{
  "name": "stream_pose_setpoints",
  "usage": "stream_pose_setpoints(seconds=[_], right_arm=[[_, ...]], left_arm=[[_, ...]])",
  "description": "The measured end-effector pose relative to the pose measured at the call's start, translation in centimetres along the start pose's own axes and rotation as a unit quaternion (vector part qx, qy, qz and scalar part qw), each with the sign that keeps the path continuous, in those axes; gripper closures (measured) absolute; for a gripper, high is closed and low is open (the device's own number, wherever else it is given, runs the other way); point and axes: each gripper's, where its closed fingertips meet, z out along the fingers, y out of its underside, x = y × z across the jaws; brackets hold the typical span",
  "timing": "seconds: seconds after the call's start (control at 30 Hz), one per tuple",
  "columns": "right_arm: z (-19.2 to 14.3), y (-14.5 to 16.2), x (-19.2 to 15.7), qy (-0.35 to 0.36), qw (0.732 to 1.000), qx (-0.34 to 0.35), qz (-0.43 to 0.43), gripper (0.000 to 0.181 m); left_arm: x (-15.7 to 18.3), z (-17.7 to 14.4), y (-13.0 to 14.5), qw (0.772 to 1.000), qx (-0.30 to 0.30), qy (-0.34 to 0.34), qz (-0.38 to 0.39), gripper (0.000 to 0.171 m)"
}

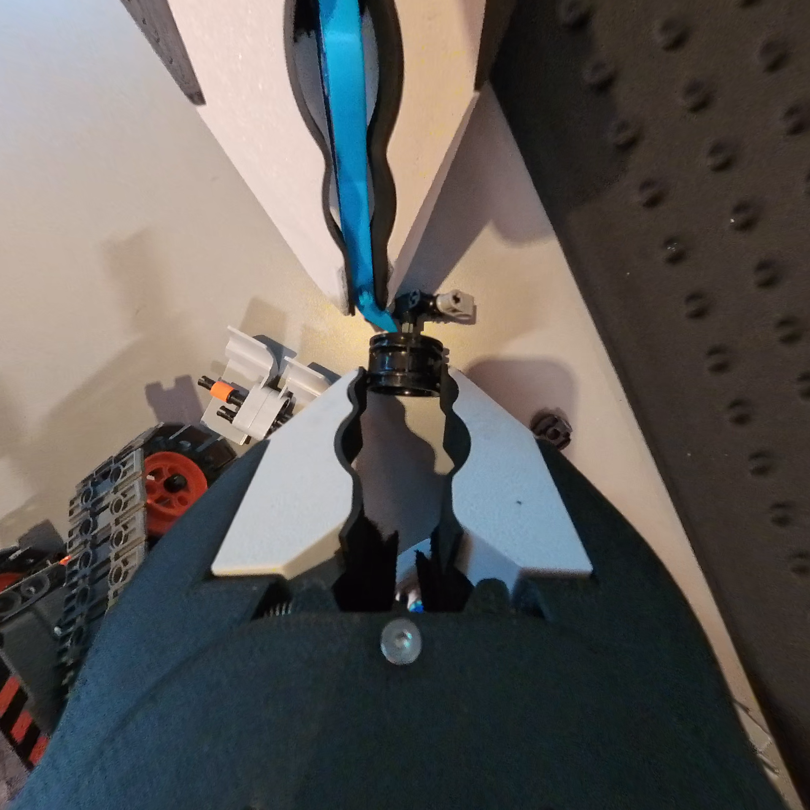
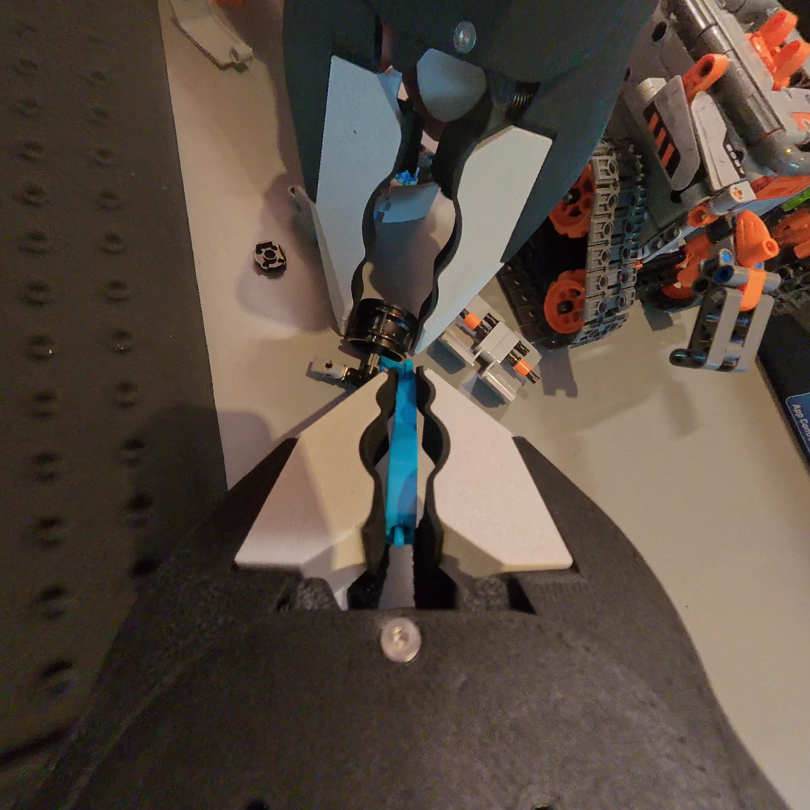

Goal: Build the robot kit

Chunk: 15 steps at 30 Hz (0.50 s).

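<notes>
Your left claw (image 1: pixel 405 381) is clenched at the tips on a glossy black wheel hub (image 1: pixel 405 366), a short ribbed cylinder with grooved rings; behind the tips the wavy black pads (image 1: pixel 350 438) bow apart and leave a gap. Your right claw (image 2: pixel 401 372) is closed almost fully on a thin blue bar (image 2: pixel 401 451), smooth plastic, which runs lengthwise between its scalloped pads. The bar's far tip meets the hub, where a black pin piece joined to a small light-grey connector (image 1: pixel 456 304) sticks out of the hub.

Both claws have pale matte wedge-shaped fingers on dark, grainy bodies, each with a shiny screw head at the middle.

The hub hangs just above the cream counter (image 2: pixel 613 482). Beside it, toward the tracked model, lies a small grey block assembly (image 2: pixel 491 346) with black pins and orange bushes. The tracked model (image 2: pixel 613 245) stands farther off on that side: grey link treads around orange-red wheels.

Your left view catches only a corner of the model, the tread and one red wheel (image 1: pixel 173 482). Your right view shows its grey and orange upper structure, a grey beam arm (image 2: pixel 723 328) standing off it, and a curved pale panel (image 2: pixel 210 39) on the counter away from the hub. A small dark round stud piece (image 2: pixel 269 255) lies on the hub's other side, next to a dark pegged board (image 2: pixel 65 307); both views show it.
</notes>
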Motion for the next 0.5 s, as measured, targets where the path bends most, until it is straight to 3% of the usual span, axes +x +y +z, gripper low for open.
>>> stream_pose_setpoints(seconds=[0.27,0.5], right_arm=[[0.64,0.38,-0.25,0.008,0.999,-0.030,0.034,0.175],[0.63,0.55,0.10,0.031,0.989,-0.008,0.144,0.175]], left_arm=[[-0.17,0.18,-0.56,1.000,0.015,-0.011,-0.014,0.141],[-0.63,0.16,-0.74,0.999,0.031,-0.037,-0.022,0.141]])
